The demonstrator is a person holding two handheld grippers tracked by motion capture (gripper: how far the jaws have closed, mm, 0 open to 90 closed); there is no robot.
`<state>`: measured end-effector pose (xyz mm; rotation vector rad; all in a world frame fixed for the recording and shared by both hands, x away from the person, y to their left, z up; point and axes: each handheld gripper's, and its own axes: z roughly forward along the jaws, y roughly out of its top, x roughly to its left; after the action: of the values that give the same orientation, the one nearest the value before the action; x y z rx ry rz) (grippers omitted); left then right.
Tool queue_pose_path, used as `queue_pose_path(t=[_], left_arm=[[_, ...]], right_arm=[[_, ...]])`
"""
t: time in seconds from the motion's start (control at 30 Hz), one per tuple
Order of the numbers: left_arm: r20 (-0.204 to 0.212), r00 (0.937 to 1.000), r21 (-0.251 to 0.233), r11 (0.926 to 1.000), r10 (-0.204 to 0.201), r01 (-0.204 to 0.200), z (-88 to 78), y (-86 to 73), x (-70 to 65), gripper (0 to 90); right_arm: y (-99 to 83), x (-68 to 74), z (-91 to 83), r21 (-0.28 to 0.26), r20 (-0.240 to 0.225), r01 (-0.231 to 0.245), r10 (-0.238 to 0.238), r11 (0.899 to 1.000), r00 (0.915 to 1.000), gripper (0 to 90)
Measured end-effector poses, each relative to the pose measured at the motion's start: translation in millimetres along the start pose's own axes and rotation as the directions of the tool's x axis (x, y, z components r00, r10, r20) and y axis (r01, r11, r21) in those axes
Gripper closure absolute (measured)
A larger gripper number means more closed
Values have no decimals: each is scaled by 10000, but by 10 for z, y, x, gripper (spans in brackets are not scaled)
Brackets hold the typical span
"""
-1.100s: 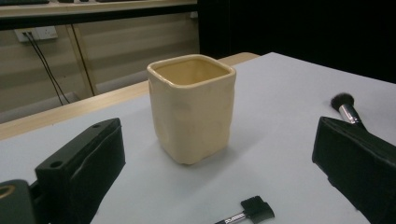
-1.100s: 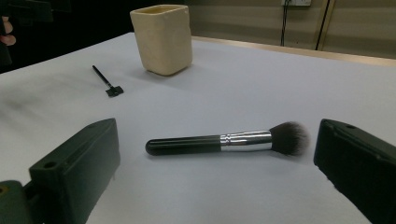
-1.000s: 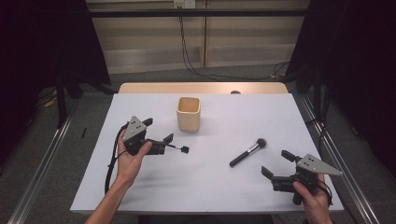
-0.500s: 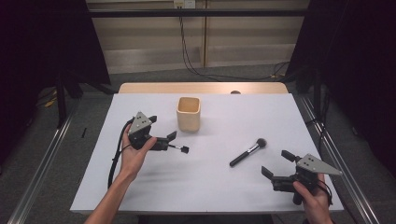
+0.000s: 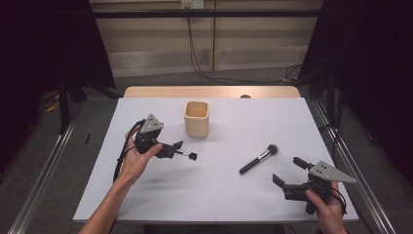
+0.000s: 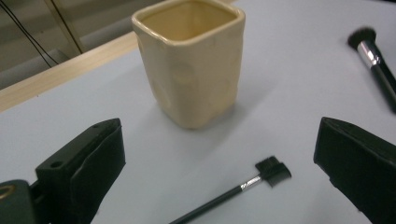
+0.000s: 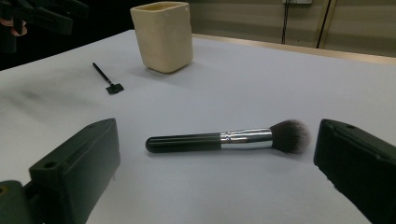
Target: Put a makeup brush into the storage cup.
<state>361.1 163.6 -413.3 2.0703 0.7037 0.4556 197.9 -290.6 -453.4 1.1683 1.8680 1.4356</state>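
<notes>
A cream square cup [image 5: 197,118] stands upright at the middle of the white table [image 5: 224,195]. Near it lies a thin black brush with a small flat head [image 5: 191,156]. My left gripper [image 5: 174,149] hovers over that brush's handle end, open. In the left gripper view the small brush [image 6: 243,186] lies flat on the table between the spread jaws, untouched, with the cup [image 6: 191,60] just beyond. A larger makeup brush [image 5: 258,159] lies right of centre. My right gripper [image 5: 288,170] is open just short of it. The right gripper view shows the big brush [image 7: 224,138] lying crosswise between the jaws.
A wooden strip [image 5: 209,91] borders the table's far edge. Metal rails [image 5: 44,180] run along the floor on both sides. Cables [image 5: 195,53] hang behind the table. A black cable [image 5: 119,158] loops from the left gripper past the wrist.
My left gripper has moved a little right and away from the person, closer to the cup, above the small brush. The right gripper and both brushes have stayed put.
</notes>
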Motion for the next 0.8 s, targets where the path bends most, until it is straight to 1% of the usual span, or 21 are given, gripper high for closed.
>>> queue_pose_path(t=[0.07, 0.1, 0.2, 0.23, 0.27, 0.3, 0.37, 0.4, 0.43, 0.47, 0.5, 0.53, 0.6, 0.63, 0.67, 0.7, 0.73, 0.77, 0.8], left_arm=[[58, 9998, 194, 9996, 211, -212, 2, 28, -3, 21], [125, 9996, 289, 9993, 234, -238, 10, 42, -9, 24], [263, 9982, 850, 9948, 534, -555, 36, 71, -17, 26], [306, 9981, 1026, 9931, 541, -570, 45, 78, -17, 25], [435, 9979, 1208, 9913, 478, -527, 70, 83, -22, 27], [435, 9979, 1208, 9913, 478, -527, 70, 83, -22, 27], [622, 9964, 1590, 9850, 574, -667, 94, 84, -22, 27], [734, 9966, 1674, 9847, 374, -493, 114, 80, -26, 27], [876, 9948, 1988, 9777, 513, -679, 117, 87, -8, 33], [895, 9953, 2000, 9783, 370, -543, 129, 85, -13, 33], [980, 9933, 2265, 9706, 605, -815, 132, 92, 6, 35], [988, 9927, 2416, 9661, 687, -909, 138, 99, 15, 35], [1064, 9921, 2562, 9622, 665, -920, 148, 108, 31, 36], [1037, 9921, 2675, 9588, 703, -959, 153, 111, 43, 36], [1016, 9928, 2689, 9591, 632, -886, 160, 111, 41, 39], [1164, 9902, 2881, 9515, 770, -1079, 161, 122, 59, 45], [1264, 9888, 3025, 9463, 790, -1142, 167, 131, 71, 51], [1315, 9880, 3097, 9435, 805, -1181, 171, 135, 75, 51], [1333, 9861, 3221, 9366, 992, -1378, 175, 147, 78, 52]], right_arm=[[-1, -4, 1, 21, 5, 44, -44, 10000, 10000, 1], [-1, -5, 2, 21, 6, 52, -52, 10000, 10000, 1], [-2, -7, 2, 17, 6, 41, -41, 10000, 10000, 1], [-2, -7, 2, 30, 1, 35, -35, 10000, 10000, 1], [-2, -5, 3, 41, -5, 16, -16, 10000, 10000, 1], [-2, -5, 3, 41, -5, 16, -16, 10000, 10000, 1], [-2, -5, 1, 25, -9, 36, -36, 10000, 10000, 1], [-3, -7, 0, 39, -15, 77, -77, 10000, 10000, 1], [-3, -4, 2, 40, -11, 25, -25, 10000, 10000, 1], [-3, -4, 2, 40, -11, 25, -25, 10000, 10000, 1], [-3, -4, 2, 37, -10, 26, -26, 10000, 10000, 1], [-3, -4, 2, 37, -13, 41, -41, 10000, 10000, 1], [-3, -3, 3, 60, -22, 49, -49, 10000, 10000, 1], [-4, -3, 4, 69, -26, 55, -55, 10000, 10000, 1], [-4, -3, 5, 69, -24, 20, -20, 10000, 10000, 1], [-4, -4, 5, 74, -28, 15, -15, 10000, 10000, 1], [-4, -4, 5, 72, -31, 22, -22, 10000, 10000, 1], [-3, -3, 6, 67, -29, 28, -27, 10000, 10000, 1], [-4, -4, 6, 63, -27, 39, -39, 10000, 10000, 1]])
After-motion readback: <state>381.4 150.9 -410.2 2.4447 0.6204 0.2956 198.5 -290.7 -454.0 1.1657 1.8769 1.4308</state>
